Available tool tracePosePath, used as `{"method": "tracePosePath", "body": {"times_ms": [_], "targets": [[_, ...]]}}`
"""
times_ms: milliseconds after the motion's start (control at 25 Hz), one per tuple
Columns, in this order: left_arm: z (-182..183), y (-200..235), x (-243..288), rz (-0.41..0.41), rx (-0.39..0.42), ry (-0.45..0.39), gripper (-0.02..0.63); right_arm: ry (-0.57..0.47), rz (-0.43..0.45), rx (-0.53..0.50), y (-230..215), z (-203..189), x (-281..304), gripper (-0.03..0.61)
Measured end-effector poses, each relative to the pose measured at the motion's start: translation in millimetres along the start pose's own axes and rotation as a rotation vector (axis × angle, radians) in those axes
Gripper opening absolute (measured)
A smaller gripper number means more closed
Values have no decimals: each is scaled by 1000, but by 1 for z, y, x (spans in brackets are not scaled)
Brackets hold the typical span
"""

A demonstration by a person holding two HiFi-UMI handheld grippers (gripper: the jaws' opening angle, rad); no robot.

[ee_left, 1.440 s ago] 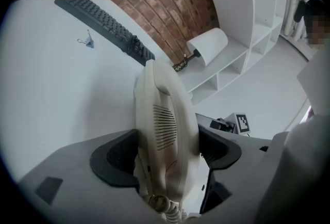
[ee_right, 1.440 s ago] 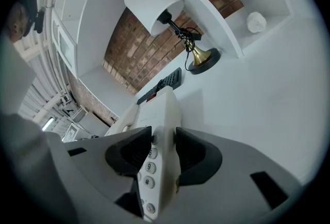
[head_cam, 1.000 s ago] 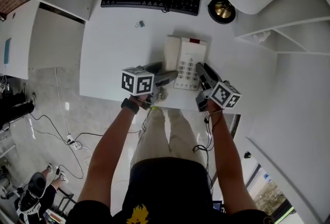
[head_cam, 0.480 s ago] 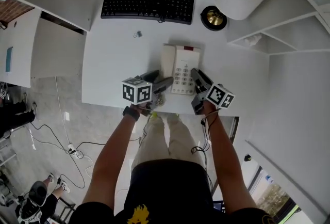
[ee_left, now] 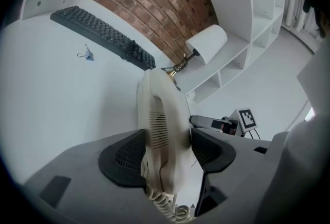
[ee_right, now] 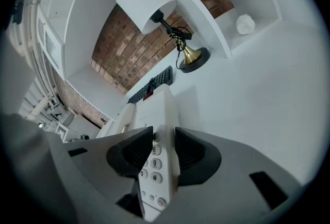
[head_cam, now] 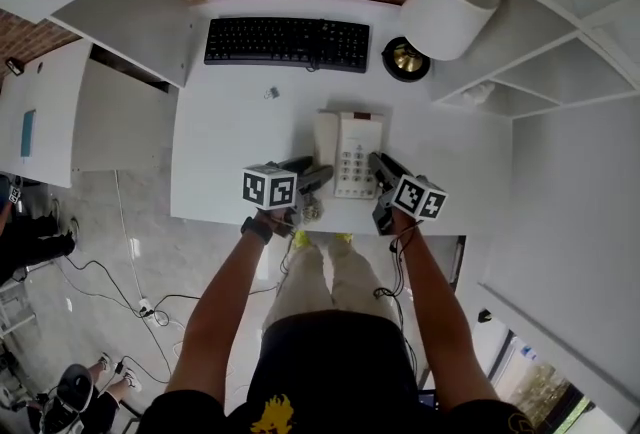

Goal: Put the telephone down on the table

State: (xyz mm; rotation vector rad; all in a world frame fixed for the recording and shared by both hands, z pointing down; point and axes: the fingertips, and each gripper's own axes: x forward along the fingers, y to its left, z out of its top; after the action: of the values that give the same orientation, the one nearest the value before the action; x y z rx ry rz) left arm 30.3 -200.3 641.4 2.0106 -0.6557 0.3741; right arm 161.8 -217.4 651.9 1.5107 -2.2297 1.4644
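Observation:
A cream telephone (head_cam: pixel 352 147) with a keypad lies on the white table (head_cam: pixel 230 152), near its front edge. My left gripper (head_cam: pixel 315 172) reaches in from the left. Its jaws have just been closing, and its pads now press both sides of the handset (ee_left: pixel 162 125), which stands on edge between them. The coiled cord (ee_left: pixel 167 207) hangs below. My right gripper (head_cam: pixel 378 162) comes from the right. Its jaws have also just closed a little and clamp the right edge of the telephone base (ee_right: pixel 160 114) beside the keys.
A black keyboard (head_cam: pixel 287 42) lies at the table's back, under a brick wall. A brass-footed lamp (head_cam: pixel 405 59) with a white shade (head_cam: pixel 445 7) stands at the back right by white shelves. A small binder clip (head_cam: pixel 271 93) lies left of the telephone.
The head view has drawn back and tilted, so the desk sits lower in the picture. Both grippers stay at the telephone, and the left jaws have narrowed onto the handset.

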Motion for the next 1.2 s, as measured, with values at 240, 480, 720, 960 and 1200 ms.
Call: {"method": "tracePosePath", "body": {"times_ms": [240, 480, 720, 960, 1200], "targets": [[6, -1, -13, 27, -69, -50, 238, 17, -38, 11, -3, -5, -9, 93], [11, -16, -27, 57, -38, -65, 142, 19, -59, -33, 3, -3, -23, -5], [11, -28, -38, 118, 17, -71, 20, 40, -26, -182, 43, -2, -35, -5], [24, -62, -63, 119, 116, -109, 18, 13, -36, -304, 67, 6, -63, -5], [64, -89, -109, 127, 230, -173, 18, -74, -30, -409, 90, 50, -102, -5]]}}
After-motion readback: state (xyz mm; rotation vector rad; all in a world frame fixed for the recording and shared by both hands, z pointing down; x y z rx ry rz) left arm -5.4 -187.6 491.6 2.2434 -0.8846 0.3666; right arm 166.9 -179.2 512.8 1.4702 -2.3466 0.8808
